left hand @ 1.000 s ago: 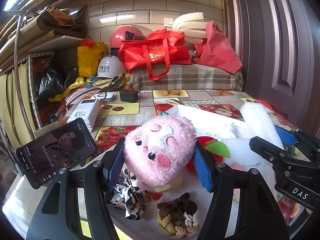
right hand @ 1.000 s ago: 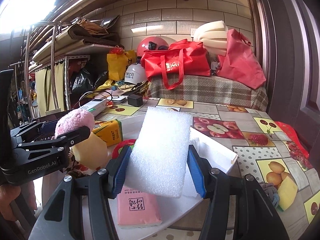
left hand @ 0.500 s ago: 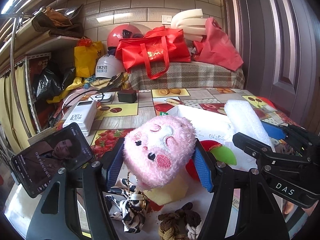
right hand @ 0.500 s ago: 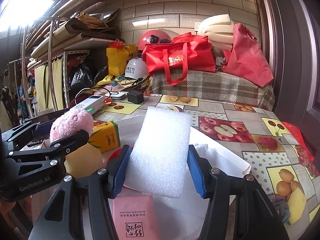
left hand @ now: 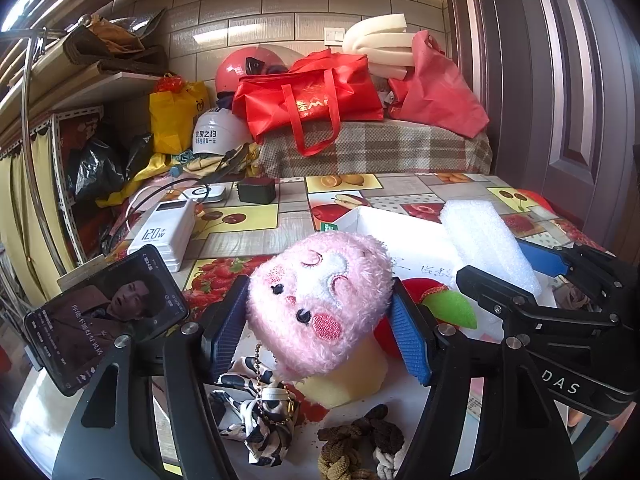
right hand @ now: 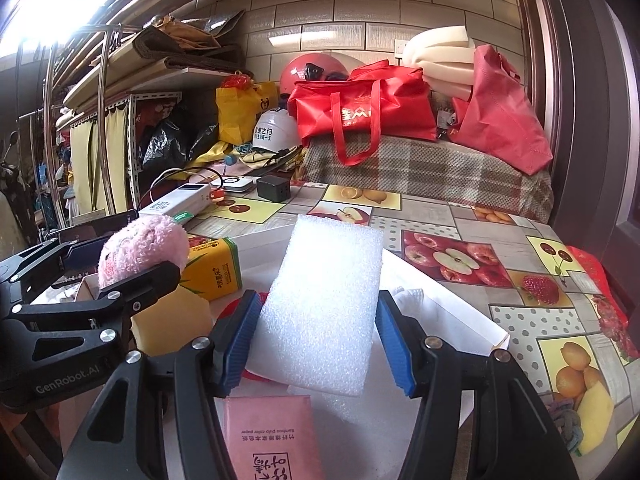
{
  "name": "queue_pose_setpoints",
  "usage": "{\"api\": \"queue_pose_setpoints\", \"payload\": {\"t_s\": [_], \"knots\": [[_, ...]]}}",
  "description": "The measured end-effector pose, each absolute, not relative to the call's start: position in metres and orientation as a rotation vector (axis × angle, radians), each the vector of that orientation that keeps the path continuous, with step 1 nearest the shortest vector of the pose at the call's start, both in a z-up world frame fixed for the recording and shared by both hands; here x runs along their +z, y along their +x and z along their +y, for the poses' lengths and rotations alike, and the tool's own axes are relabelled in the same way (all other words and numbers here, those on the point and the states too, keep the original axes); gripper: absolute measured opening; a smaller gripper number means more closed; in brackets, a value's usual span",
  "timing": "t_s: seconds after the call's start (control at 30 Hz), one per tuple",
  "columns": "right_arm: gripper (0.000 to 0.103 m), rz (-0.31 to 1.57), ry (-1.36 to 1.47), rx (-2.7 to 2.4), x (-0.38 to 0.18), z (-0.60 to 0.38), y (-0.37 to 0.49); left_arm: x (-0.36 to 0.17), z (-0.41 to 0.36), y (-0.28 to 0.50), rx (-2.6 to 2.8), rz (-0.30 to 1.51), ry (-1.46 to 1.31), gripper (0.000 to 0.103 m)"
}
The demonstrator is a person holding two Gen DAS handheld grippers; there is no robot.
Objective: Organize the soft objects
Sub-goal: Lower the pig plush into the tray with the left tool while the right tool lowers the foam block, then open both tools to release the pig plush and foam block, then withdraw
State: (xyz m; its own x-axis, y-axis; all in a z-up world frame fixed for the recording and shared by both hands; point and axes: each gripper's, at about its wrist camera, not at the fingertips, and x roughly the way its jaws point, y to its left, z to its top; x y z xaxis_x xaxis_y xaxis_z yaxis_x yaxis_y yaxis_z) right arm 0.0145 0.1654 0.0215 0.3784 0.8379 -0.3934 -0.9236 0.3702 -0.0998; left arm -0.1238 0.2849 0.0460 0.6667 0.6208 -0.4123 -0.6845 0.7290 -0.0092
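Over the white tray (left hand: 384,224) on the counter (right hand: 460,220), left to right: the left gripper (left hand: 318,330), jaws just easing apart, brackets the pink plush (left hand: 320,300), likely for release; the right gripper (right hand: 316,340), jaws likewise widening, brackets the foam block (right hand: 324,304). Contact at either pad cannot be told. Only the left view shows the hair ties (left hand: 356,452); only the right shows the tissue pack (right hand: 272,436).

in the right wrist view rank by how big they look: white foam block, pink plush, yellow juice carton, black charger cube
1. white foam block, though it sits nearest the camera, which inflates it
2. pink plush, part hidden by the other tongs
3. yellow juice carton, close to the plush, so unsure
4. black charger cube, farthest back
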Motion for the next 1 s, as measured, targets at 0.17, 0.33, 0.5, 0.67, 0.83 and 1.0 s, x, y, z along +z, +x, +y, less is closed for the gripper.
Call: {"api": "queue_pose_setpoints", "payload": {"t_s": [0.17, 0.33, 0.5, 0.67, 0.83, 1.0], "knots": [[0.088, 0.304, -0.285, 1.135, 0.023, 0.16, 0.021, 0.047, 0.29, -0.131, 0.805, 0.38, -0.196, 0.088], [0.103, 0.256, -0.274, 1.124, 0.026, 0.155, 0.015, 0.046, 0.298, -0.141, 0.824, 0.355, -0.248, 0.102], [0.103, 0.257, -0.264, 1.126, 0.026, 0.155, 0.018, 0.049, 0.289, -0.143, 0.856, 0.327, -0.213, 0.102], [0.103, 0.239, -0.246, 1.125, 0.027, 0.152, 0.017, 0.05, 0.285, -0.145, 0.864, 0.306, -0.193, 0.102], [0.103, 0.229, -0.237, 1.124, 0.027, 0.15, 0.016, 0.051, 0.283, -0.145, 0.866, 0.298, -0.183, 0.102], [0.103, 0.211, -0.222, 1.125, 0.028, 0.146, 0.014, 0.053, 0.277, -0.148, 0.865, 0.27, -0.17, 0.102]]}}
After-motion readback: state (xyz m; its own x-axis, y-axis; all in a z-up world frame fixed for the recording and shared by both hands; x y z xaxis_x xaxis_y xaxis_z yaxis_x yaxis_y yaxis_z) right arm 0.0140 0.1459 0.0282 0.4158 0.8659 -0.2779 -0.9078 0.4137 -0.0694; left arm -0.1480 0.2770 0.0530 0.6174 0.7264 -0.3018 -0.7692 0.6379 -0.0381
